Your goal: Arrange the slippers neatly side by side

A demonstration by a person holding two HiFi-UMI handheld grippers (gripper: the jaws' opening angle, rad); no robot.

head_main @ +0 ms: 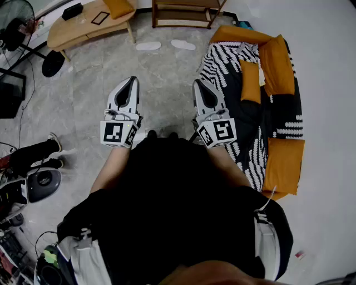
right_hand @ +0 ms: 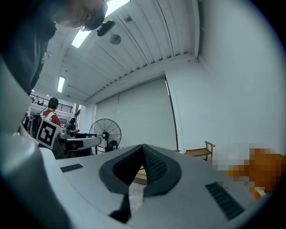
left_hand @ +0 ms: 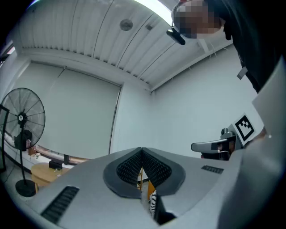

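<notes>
As seen spreading under and ahead of the left gripper [head_main: 132, 80] and the right gripper [head_main: 198, 83], grey stone floor [head_main: 167, 78]. To the right of the right gripper and lower down, a sofa [head_main: 236, 35] draped in a black-and-white striped blanket [head_main: 222, 61] and set with orange cushions [head_main: 276, 64]. Behind both grippers, a torso [head_main: 178, 206] in black clothing, arms reaching forward. Well ahead and to the left of the left gripper, a low wooden worktop [head_main: 83, 28] bearing an orange cushion [head_main: 118, 6] and a dark flat item [head_main: 100, 18]. Further left of that gripper, a black standing fan [head_main: 14, 28] with a round base on the floor. Far ahead of the right gripper, a wooden shelf [head_main: 186, 14]. Then the grippers themselves: held about level, side by side with a clear gap between. Left gripper closed, pads together with nothing between. Right gripper likewise closed and empty. Smallest, the two white slippers [head_main: 148, 45]: on the floor well ahead of both grippers, in line with the gap between them, between the worktop's leg and the foot of the shelf. Lying apart from one another with a bare strip of floor between, roughly end to end rather than side by side, touched by neither gripper.
</notes>
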